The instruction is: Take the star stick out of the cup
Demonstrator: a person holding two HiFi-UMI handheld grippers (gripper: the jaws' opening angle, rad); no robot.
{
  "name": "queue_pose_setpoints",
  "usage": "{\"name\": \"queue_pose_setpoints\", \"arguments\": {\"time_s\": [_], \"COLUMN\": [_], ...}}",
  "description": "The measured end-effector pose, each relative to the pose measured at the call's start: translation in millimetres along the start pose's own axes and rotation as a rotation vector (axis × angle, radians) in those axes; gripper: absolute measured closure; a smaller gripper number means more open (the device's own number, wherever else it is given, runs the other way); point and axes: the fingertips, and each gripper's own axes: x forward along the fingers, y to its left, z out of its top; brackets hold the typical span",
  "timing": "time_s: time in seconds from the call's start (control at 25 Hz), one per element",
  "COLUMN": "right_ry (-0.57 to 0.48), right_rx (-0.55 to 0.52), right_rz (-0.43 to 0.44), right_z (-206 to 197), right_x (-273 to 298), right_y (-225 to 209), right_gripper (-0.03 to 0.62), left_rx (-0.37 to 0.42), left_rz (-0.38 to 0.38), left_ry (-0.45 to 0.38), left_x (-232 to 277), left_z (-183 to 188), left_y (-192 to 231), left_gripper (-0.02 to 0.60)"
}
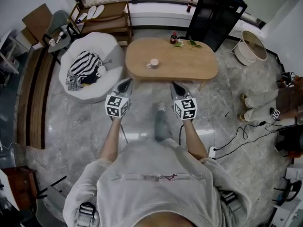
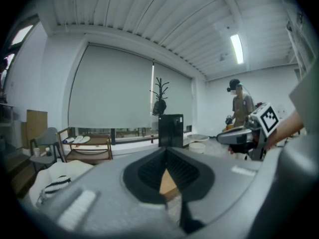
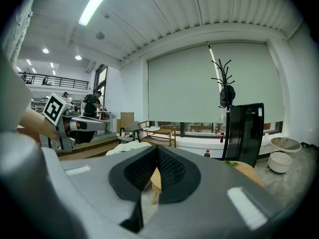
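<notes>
We stand on a grey marbled floor (image 1: 71, 126), facing a long oval wooden surface (image 1: 189, 66) that lies just ahead of us. To the left of it, almost touching its left end, sits a white rounded armchair (image 1: 112, 47) with a black-and-white striped cloth (image 1: 85, 63) heaped in its seat. Beyond the surface, at the far right, stands a tall black cabinet (image 1: 215, 11), and at the far left a low wooden shelf unit (image 1: 111, 19) against the window wall. A round pale tub (image 1: 251, 47) rests on the floor to the right of the surface.

We hold the left gripper (image 1: 125, 83) and the right gripper (image 1: 176, 86) side by side over the floor, short of the near edge of the surface, both pointing toward it. The jaws of each are closed tip to tip with nothing between them.

The cup (image 1: 153, 63) stands on the surface, left of its middle, well apart from both grippers. Whether the star stick is in it we cannot tell; it is too small to make out. At the far edge of the surface stands a small dark bottle (image 1: 173, 37) with a green sprig (image 1: 193, 44) just to its right.
</notes>
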Motion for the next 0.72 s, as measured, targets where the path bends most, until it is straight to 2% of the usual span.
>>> {"name": "queue_pose_setpoints", "arguments": {"time_s": [0.36, 0.72], "right_ry": [-0.004, -0.009], "right_rx": [0.023, 0.022], "right_rz": [0.013, 0.014], "right_z": [2.2, 16.4], "right_x": [38.6, 95.9], "right_y": [-25.4, -79.9], "right_gripper": [0.591, 0.591], "left_rx": [0.012, -0.015], "left_rz": [-0.001, 0.01], "left_ry": [-0.001, -0.009], "left_x": [42.5, 110.5], "left_z": [10.3, 23.1], "left_y": [22.2, 56.6], "left_gripper": [0.578, 0.578]}}
